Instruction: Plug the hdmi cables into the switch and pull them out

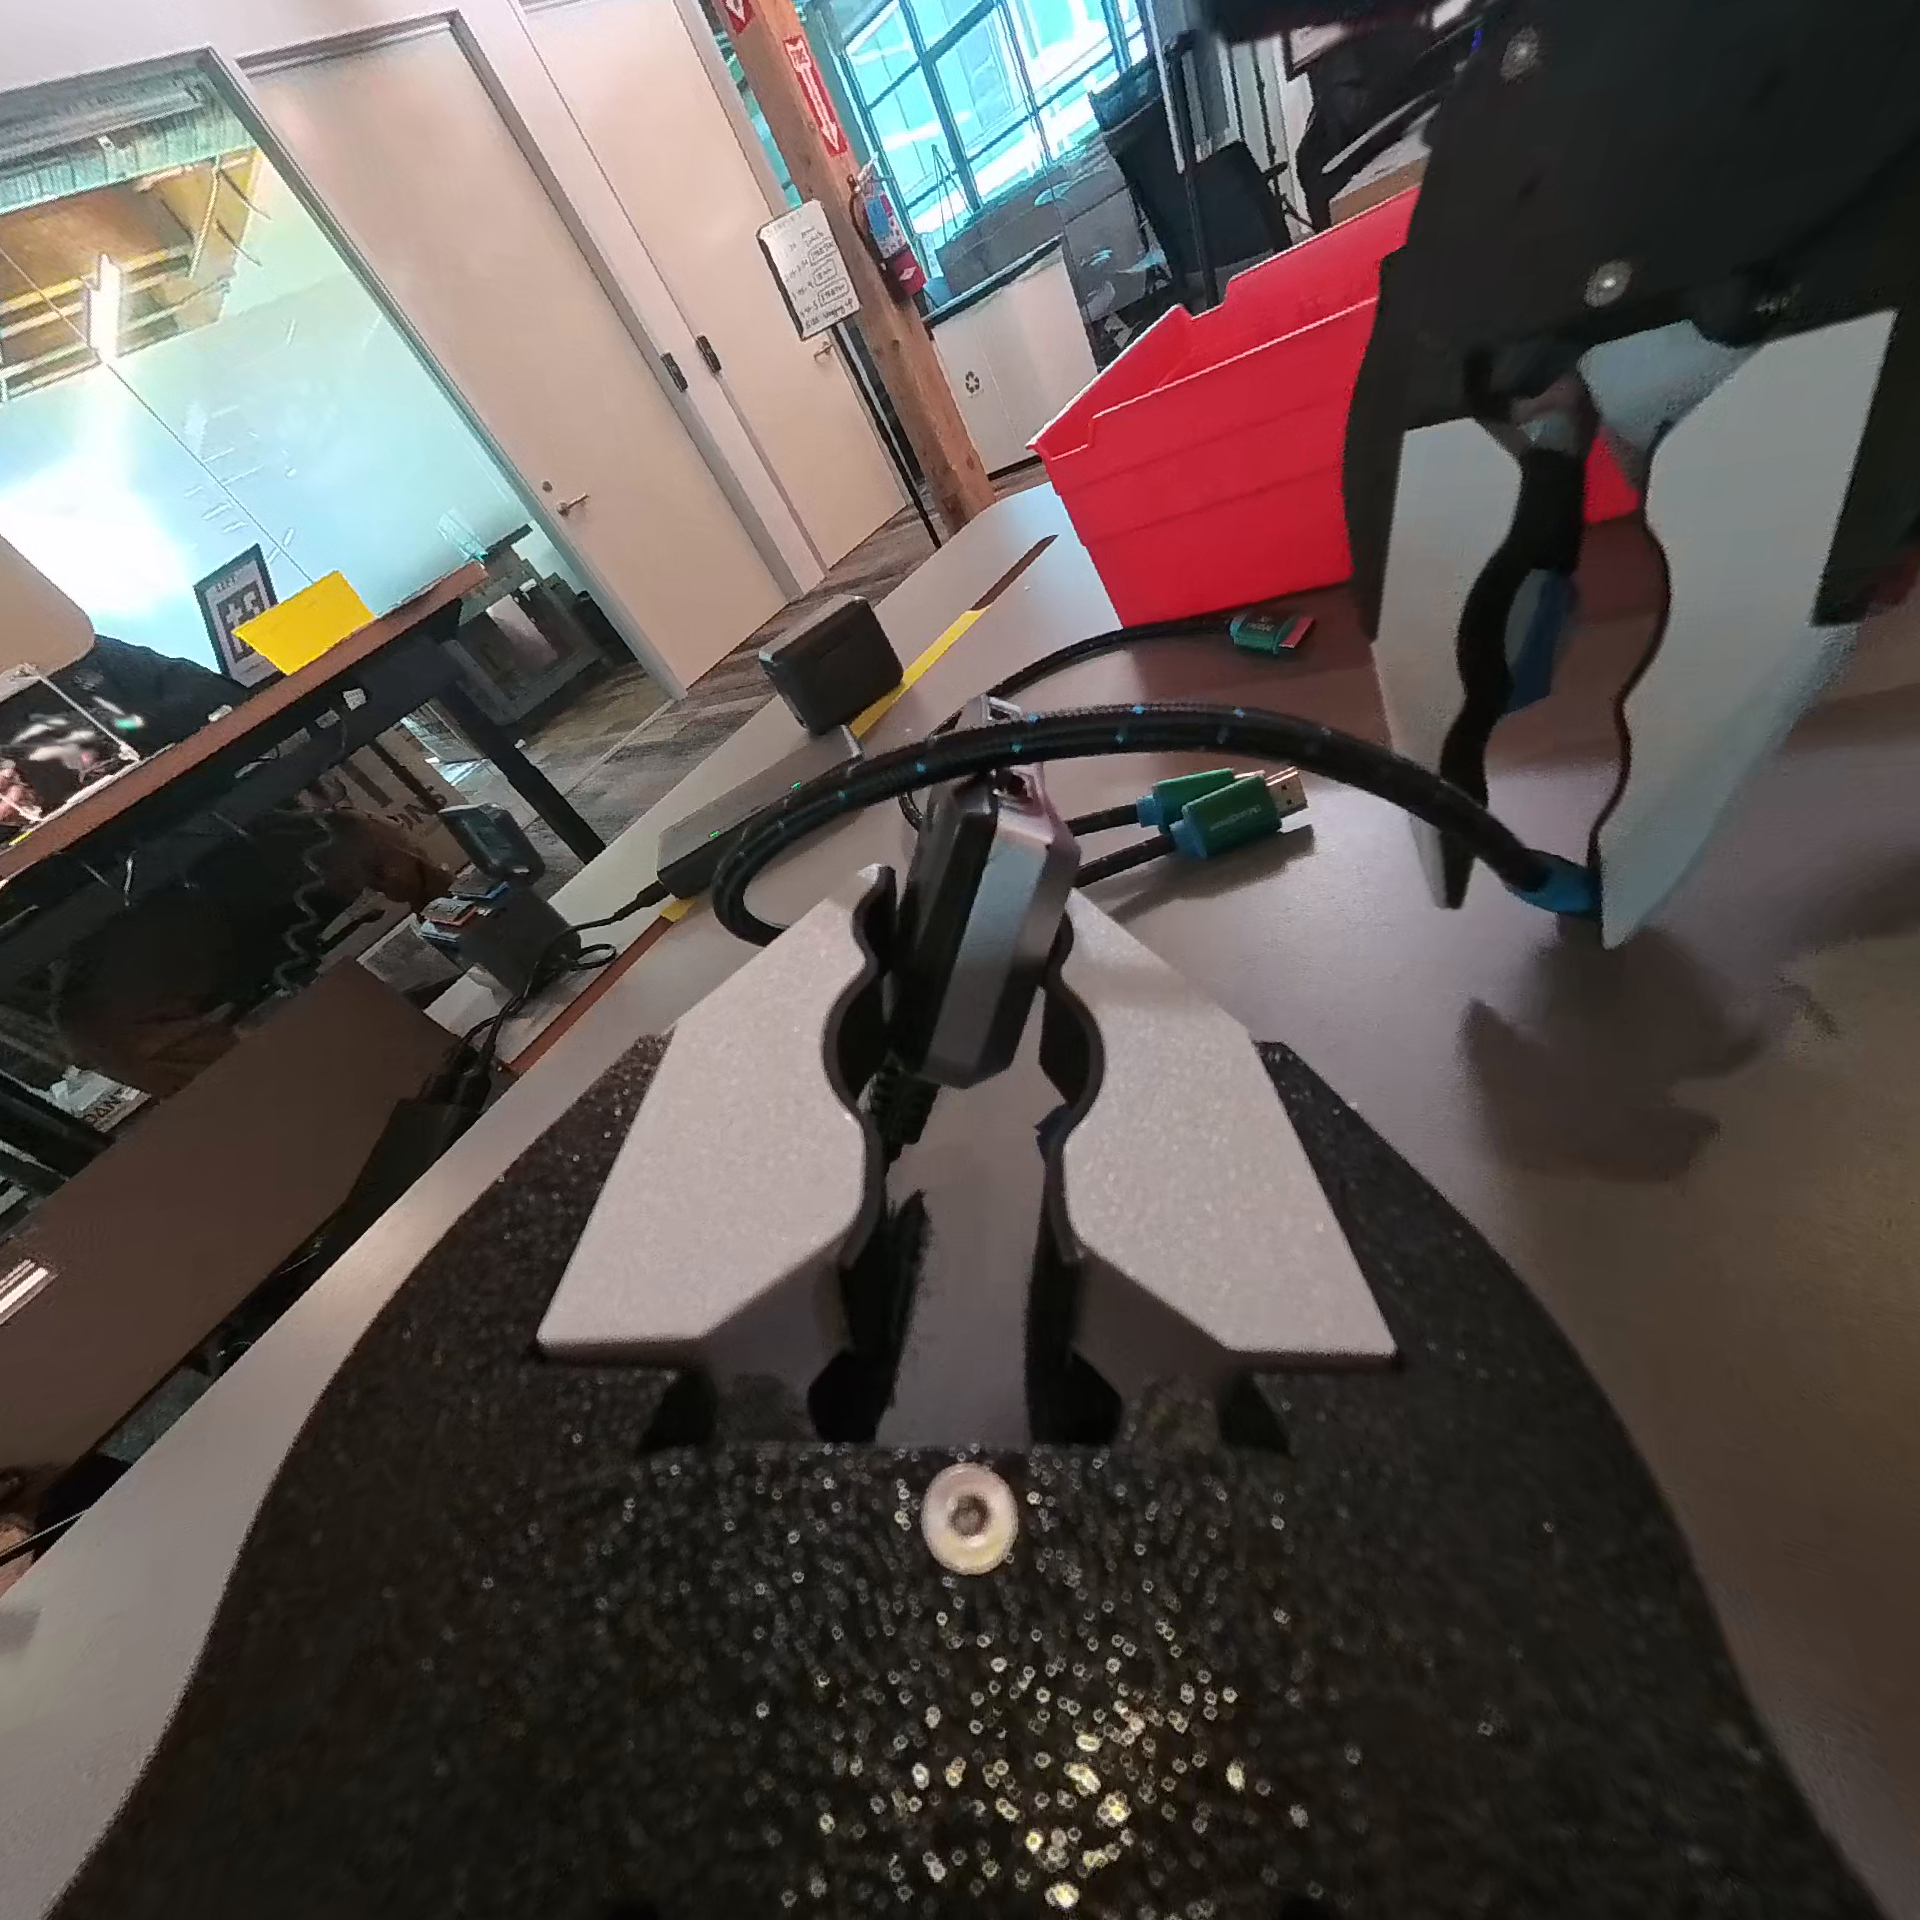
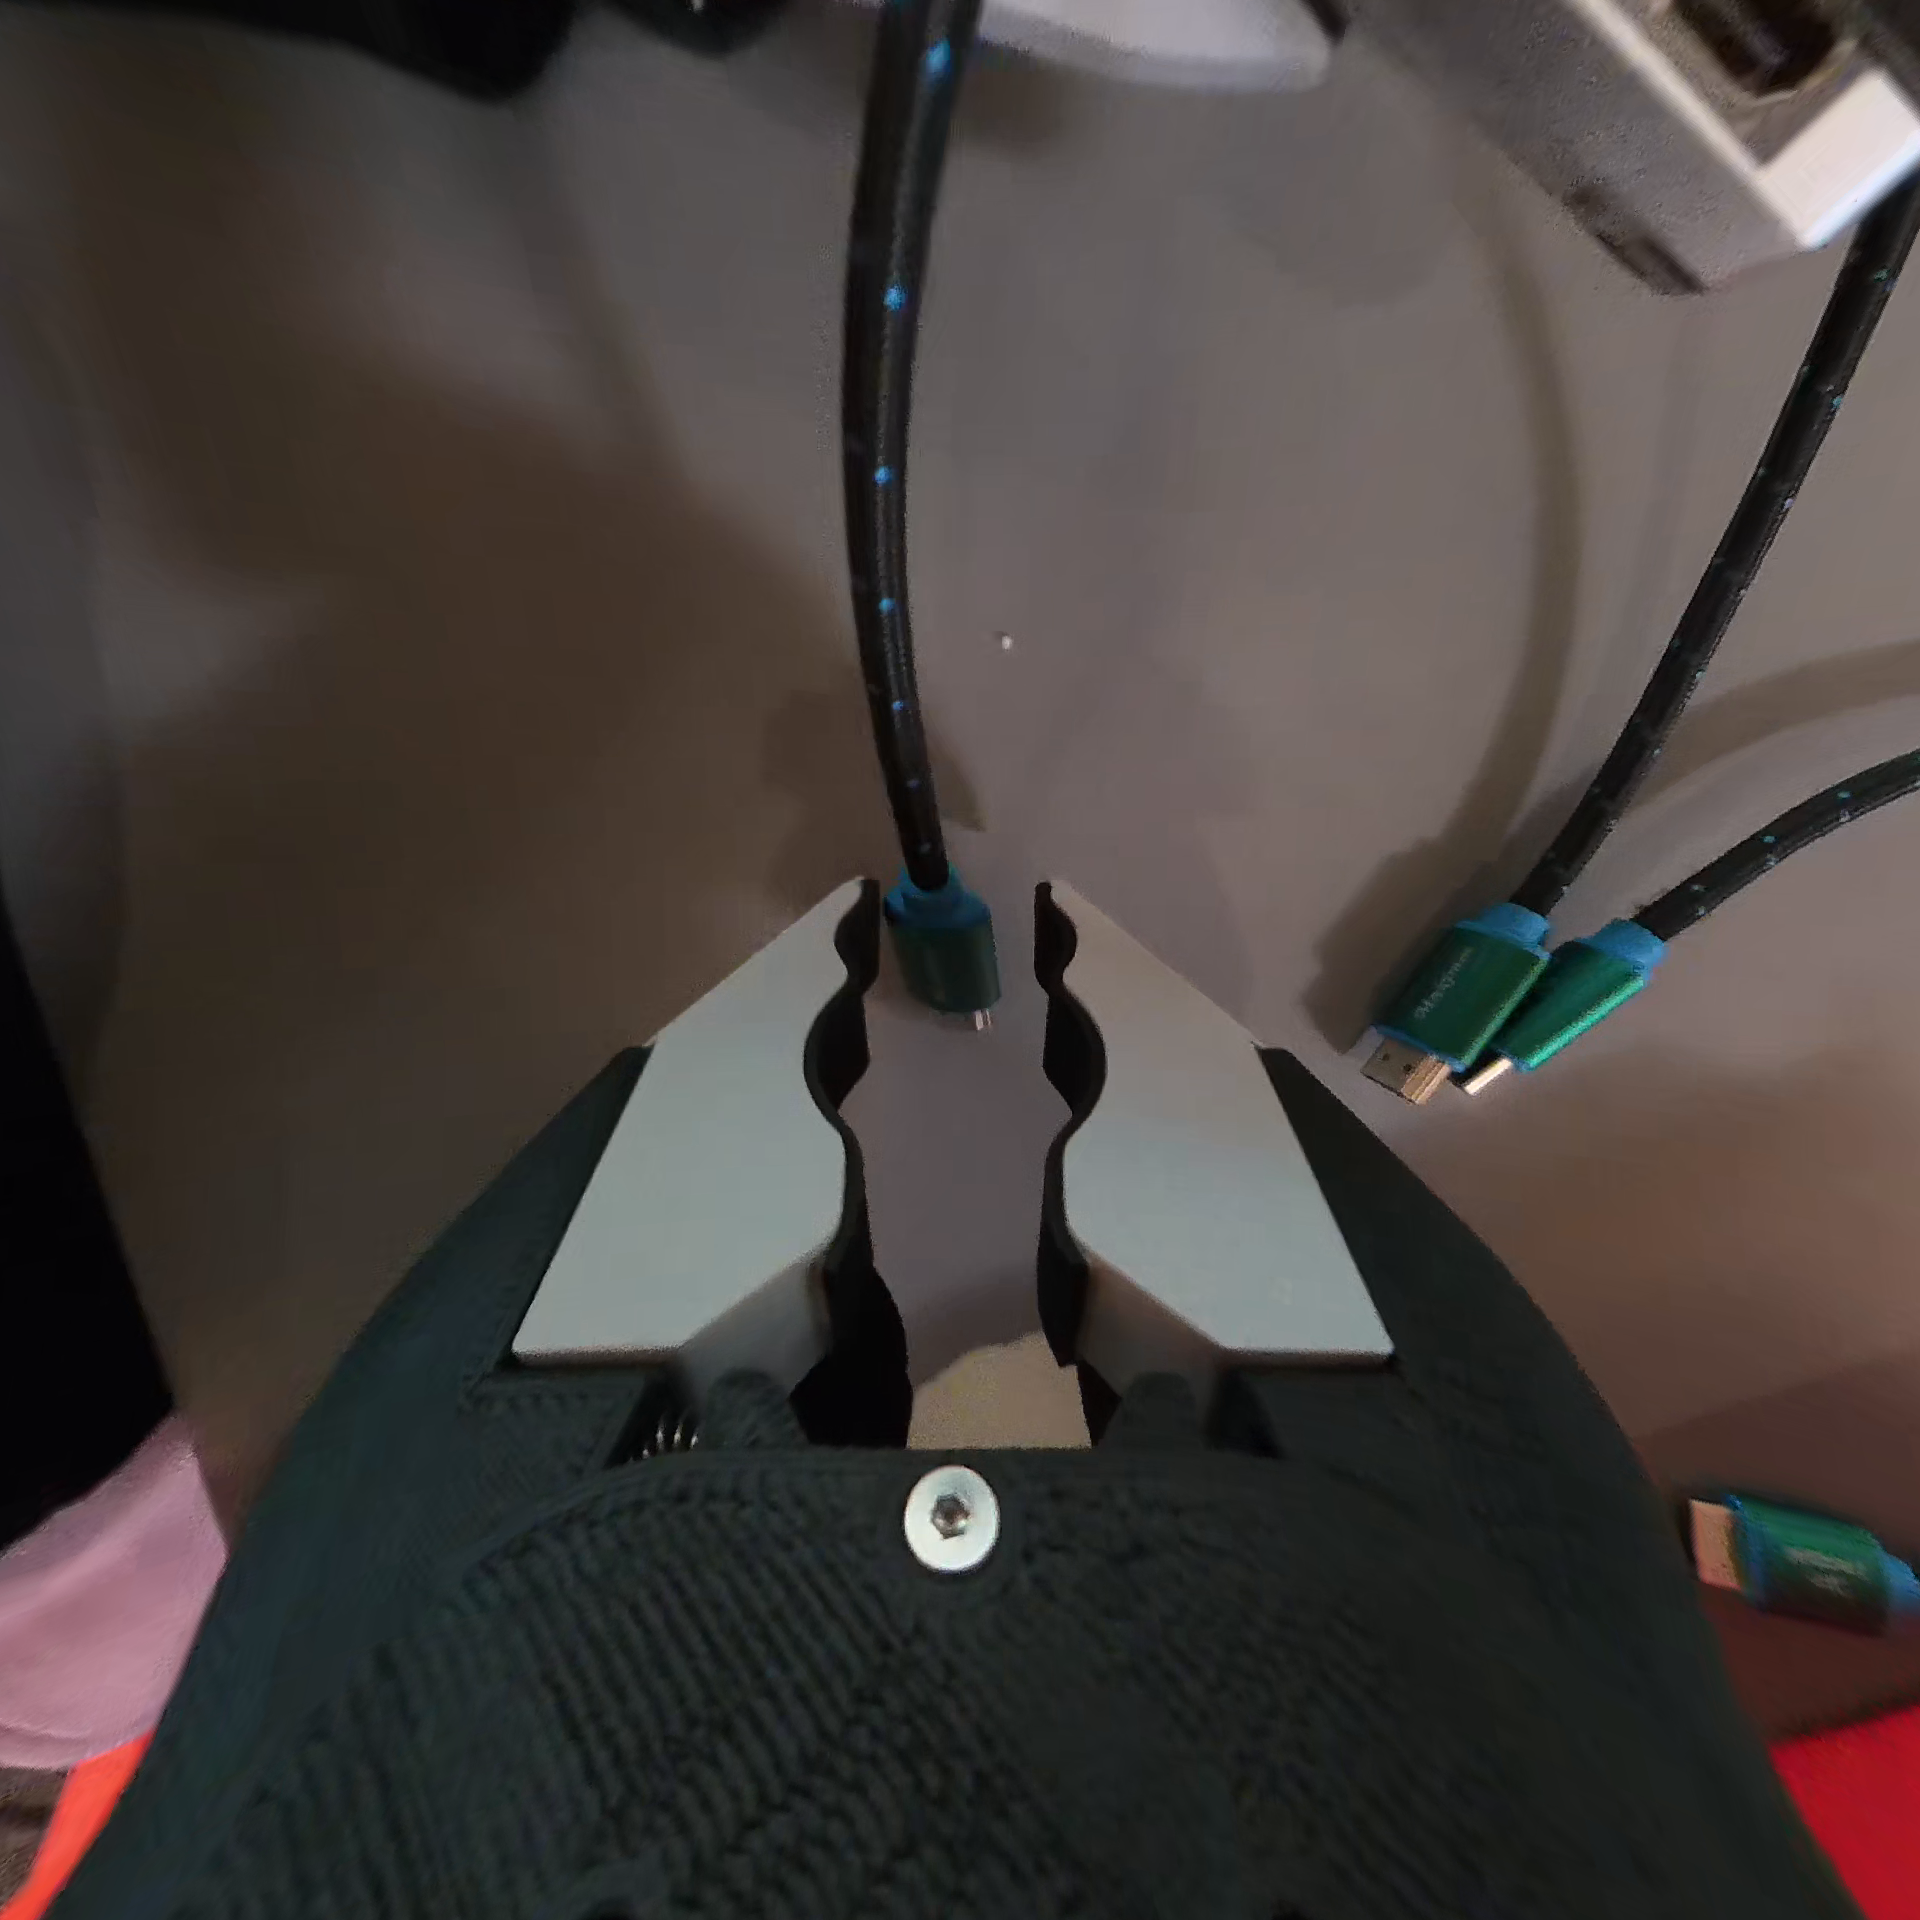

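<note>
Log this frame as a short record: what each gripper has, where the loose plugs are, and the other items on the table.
left gripper: shut on a grey switch, held off the table
right gripper: open; green HDMI plug between the fingers, gap on one side
loose plugs: two green plugs side by side on the table
other items: red bin, black box

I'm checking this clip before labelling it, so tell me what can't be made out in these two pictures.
- Switch, left wrist view: its ports are hidden by the braided cable.
- Right gripper, right wrist view: the connector sits by one pad, gap at the other; contact is unclear.
- Fourth connector: cut off by the frame's right edge.
</note>
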`<state>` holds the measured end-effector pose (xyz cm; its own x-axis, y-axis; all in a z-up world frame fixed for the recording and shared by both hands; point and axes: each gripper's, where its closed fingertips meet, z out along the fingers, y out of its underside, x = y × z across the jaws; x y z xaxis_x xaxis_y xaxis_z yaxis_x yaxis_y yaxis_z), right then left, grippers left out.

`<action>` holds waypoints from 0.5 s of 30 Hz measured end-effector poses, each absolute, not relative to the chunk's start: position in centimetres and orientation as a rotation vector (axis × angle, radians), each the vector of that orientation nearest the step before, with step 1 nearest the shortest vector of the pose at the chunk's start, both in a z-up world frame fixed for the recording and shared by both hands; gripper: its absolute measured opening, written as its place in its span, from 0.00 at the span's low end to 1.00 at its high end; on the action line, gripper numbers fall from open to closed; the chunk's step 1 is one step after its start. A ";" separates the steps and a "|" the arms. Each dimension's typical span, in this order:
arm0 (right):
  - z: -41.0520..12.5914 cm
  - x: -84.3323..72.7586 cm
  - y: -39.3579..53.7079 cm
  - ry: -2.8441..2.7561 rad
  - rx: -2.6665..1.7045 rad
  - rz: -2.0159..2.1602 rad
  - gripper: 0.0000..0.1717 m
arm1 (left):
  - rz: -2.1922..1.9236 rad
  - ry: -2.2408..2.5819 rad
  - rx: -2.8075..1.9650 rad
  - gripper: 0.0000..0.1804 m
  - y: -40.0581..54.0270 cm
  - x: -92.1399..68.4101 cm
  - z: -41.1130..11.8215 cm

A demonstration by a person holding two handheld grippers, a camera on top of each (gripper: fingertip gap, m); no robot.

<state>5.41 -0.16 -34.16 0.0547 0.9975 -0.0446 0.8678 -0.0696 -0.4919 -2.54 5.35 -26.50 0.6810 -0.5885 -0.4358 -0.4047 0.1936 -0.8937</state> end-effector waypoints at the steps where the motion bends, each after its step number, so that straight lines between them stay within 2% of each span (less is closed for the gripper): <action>1: -34.3 5.6 -0.2 -1.897 -1.992 0.510 0.16 | -0.155 0.890 -1.425 0.13 5.3 -2.5 -26.5; 10: -33.9 5.0 -0.6 -1.881 -1.910 0.546 0.11 | -0.156 0.887 -1.428 0.13 5.4 -2.5 -26.5; 15: -29.9 2.4 -1.2 -1.573 -1.793 1.009 0.10 | -0.164 0.875 -1.432 0.13 5.4 -2.6 -26.4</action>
